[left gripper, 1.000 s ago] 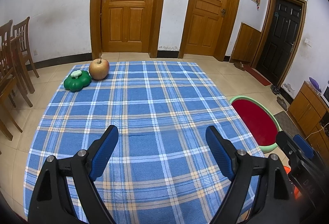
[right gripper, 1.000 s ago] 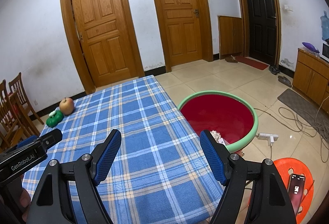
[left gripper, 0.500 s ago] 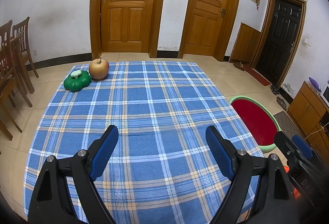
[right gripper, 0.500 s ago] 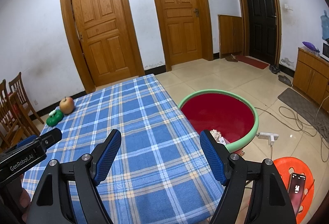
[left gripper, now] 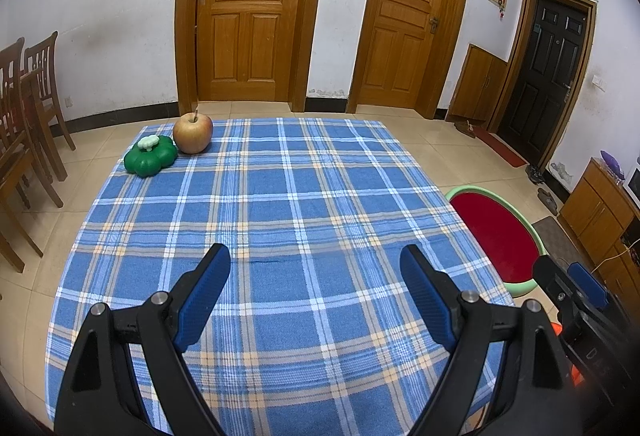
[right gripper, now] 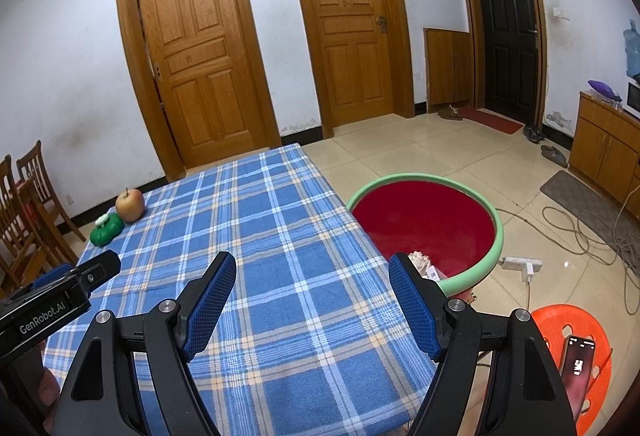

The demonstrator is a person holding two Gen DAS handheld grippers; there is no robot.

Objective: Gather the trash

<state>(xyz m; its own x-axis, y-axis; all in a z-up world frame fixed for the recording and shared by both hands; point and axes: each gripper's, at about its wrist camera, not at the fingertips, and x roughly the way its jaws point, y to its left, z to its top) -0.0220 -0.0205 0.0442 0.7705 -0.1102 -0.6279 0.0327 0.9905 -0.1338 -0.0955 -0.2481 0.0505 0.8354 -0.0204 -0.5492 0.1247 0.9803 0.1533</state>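
Both grippers are held wide apart and empty above the near edge of the blue plaid tablecloth (left gripper: pixel 304 220): the left gripper (left gripper: pixel 315 268) is pointed straight down the table, the right gripper (right gripper: pixel 312 272) toward the table's right corner.

No loose trash is seen on the cloth. What appears to be collected trash, a pale crumpled scrap with a small white box (right gripper: pixel 426 266), is lying inside the red round basin with the green rim (right gripper: pixel 496 236), which stands on the floor just beside the table's right edge. These pieces are judged light, soft and easily crushed; they would best be pinched across the bulk of the crumple, with little force.

At the far left corner a yellow-red apple (left gripper: pixel 193 133) and a green lobed plastic toy with a pale knob (left gripper: pixel 150 155) are set touching each other. If they are counted as trash, the apple is judged heavy, smooth and prone to roll, so it should be taken across its widest part; the toy is judged stiff and light, and is best gripped across its flat lobes. Whether they are real or plastic cannot be told.
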